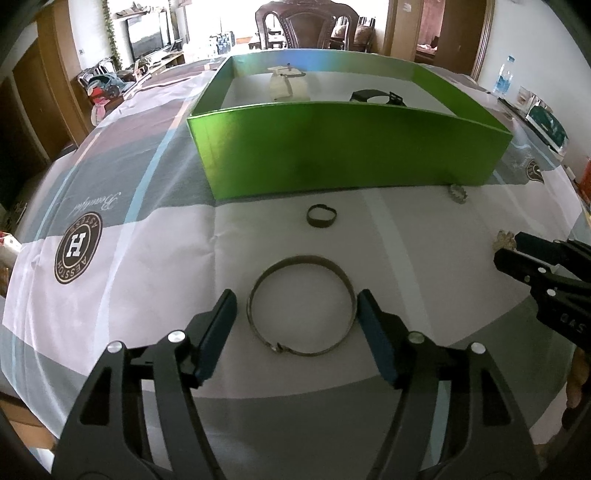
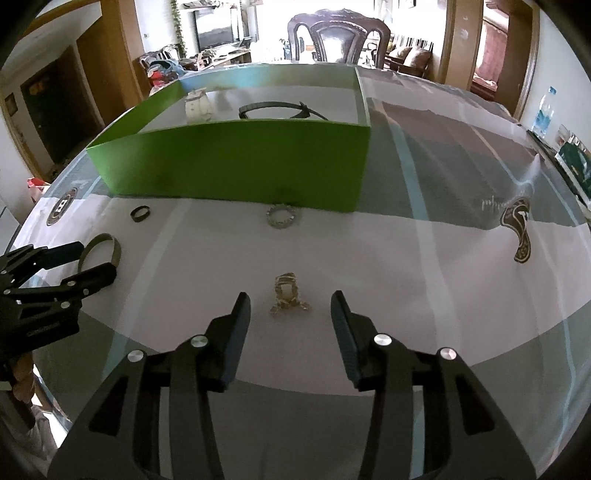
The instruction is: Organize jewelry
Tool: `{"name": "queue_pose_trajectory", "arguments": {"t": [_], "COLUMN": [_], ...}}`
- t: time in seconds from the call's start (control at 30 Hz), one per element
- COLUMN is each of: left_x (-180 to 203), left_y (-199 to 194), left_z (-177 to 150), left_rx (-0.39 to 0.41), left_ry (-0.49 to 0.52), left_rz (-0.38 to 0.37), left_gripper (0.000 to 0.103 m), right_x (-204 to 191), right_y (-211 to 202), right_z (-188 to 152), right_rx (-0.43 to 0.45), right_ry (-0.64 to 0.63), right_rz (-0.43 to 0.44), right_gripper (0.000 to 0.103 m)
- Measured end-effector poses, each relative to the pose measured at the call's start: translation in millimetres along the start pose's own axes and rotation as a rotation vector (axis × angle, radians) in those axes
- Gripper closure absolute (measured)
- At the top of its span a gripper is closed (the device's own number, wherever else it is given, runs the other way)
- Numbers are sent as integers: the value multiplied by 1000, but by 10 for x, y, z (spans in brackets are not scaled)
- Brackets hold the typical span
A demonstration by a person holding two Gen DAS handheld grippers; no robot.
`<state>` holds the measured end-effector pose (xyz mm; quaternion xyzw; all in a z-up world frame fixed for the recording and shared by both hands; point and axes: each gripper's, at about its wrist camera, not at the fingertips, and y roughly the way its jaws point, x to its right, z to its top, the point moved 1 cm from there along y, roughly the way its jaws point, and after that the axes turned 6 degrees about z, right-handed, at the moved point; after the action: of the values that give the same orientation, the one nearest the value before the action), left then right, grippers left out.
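A green open box (image 1: 347, 147) stands on the table; it also shows in the right wrist view (image 2: 236, 166). Inside lie a cream watch (image 1: 288, 85) and a black watch (image 1: 376, 96). A large bronze bangle (image 1: 301, 320) lies flat between the fingers of my open left gripper (image 1: 295, 306), the right pad close to its rim. A small dark ring (image 1: 322, 216) lies beyond it. A silver beaded ring (image 2: 281, 216) lies by the box front. A gold ornate piece (image 2: 287, 295) lies just ahead of my open right gripper (image 2: 290, 306), between its fingertips.
The table wears a grey, white and blue cloth with round logos (image 1: 78, 252). A dark chair (image 1: 306, 26) stands behind the box. A water bottle (image 1: 504, 79) and a green item (image 1: 546, 127) sit at the far right edge.
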<state>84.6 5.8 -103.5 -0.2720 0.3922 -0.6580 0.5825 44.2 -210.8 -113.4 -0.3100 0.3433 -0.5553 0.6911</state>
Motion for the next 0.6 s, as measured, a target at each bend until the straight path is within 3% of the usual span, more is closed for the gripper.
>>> {"name": "queue_pose_trajectory", "arguments": {"t": [0.6], "left_x": [21], "left_y": [-15], "left_z": [4], "left_rx": [18], "left_ry": [7], "left_rz": [-2], "left_gripper": [42], "right_x": [-49], "right_y": [28], "right_z": [8], "right_rx": [3], "right_ry": [-12], "right_rz": [2], "right_gripper": [58]}}
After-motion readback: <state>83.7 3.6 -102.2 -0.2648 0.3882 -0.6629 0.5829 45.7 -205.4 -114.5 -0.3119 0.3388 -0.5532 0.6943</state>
